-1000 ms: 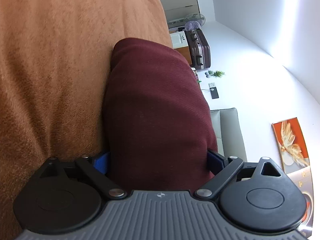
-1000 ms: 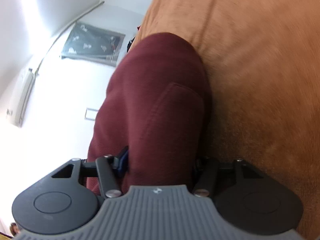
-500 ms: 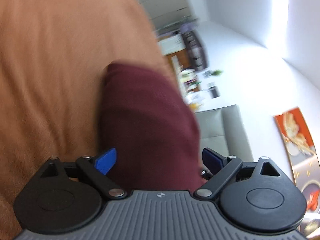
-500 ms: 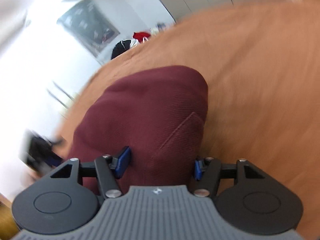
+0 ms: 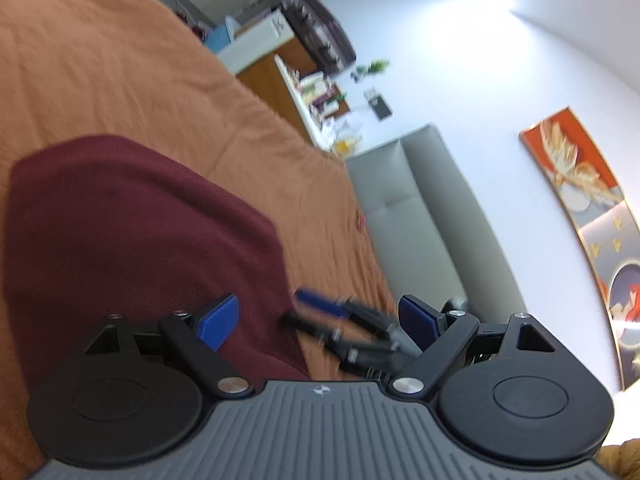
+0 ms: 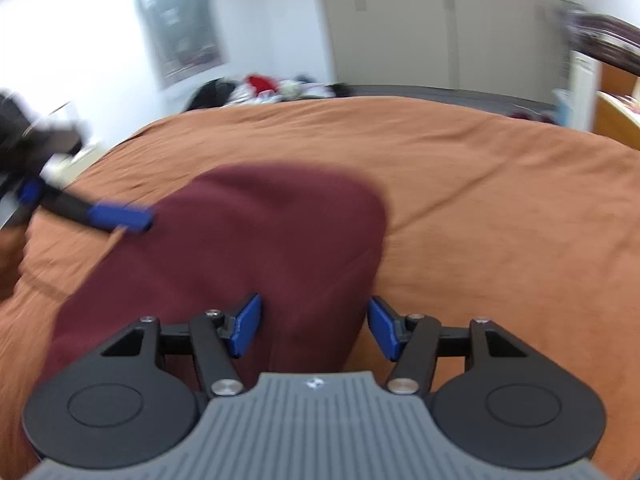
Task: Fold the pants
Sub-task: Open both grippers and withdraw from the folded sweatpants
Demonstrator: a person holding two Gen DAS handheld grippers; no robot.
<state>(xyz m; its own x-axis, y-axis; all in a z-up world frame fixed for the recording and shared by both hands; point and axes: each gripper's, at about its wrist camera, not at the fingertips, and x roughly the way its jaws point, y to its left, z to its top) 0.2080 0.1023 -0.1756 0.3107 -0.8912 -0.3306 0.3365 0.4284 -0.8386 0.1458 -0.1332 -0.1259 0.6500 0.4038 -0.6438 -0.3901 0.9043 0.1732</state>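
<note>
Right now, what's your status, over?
Left hand-held gripper open, right hand-held gripper open, nothing held. Maroon pants folded on the orange bedspread. Nothing in the way.

An orange bedspread (image 6: 460, 184) covers the bed. White walls; a grey headboard (image 5: 424, 216) at 3 o'clock, an orange painting (image 5: 576, 176) beyond it; closet doors (image 6: 444, 36) at 12 o'clock.

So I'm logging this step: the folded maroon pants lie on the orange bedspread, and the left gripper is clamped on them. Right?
Not quite. The left wrist view shows the left gripper open, its blue pads clear of the cloth, with the pants' edge only partly between them. The rest holds: the folded maroon pants lie on the orange bedspread.
</note>
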